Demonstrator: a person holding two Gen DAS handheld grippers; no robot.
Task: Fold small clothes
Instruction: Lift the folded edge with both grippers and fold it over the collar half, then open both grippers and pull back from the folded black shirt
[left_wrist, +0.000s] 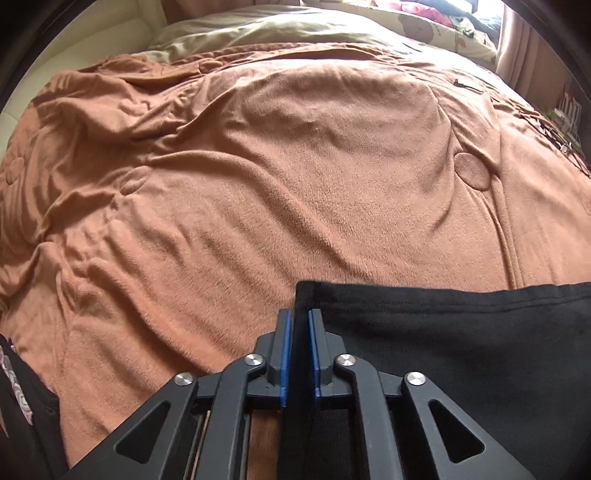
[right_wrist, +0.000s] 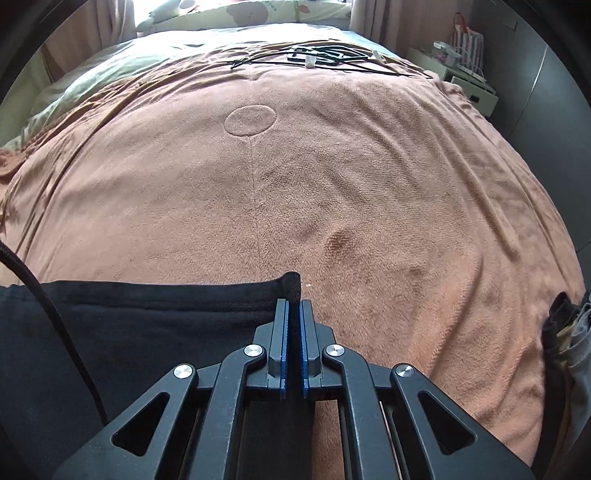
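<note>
Left claw (left_wrist: 301, 314) clamping one corner of a black garment (left_wrist: 461, 350), right claw (right_wrist: 293, 304) pinching the other corner, garment (right_wrist: 147, 325) stretching between them over a bed's rumpled brown blanket (left_wrist: 295, 166)

Left tongs (left_wrist: 301, 314) pinch a black garment's (left_wrist: 461, 332) corner above the brown blanket (left_wrist: 277, 166).
</note>
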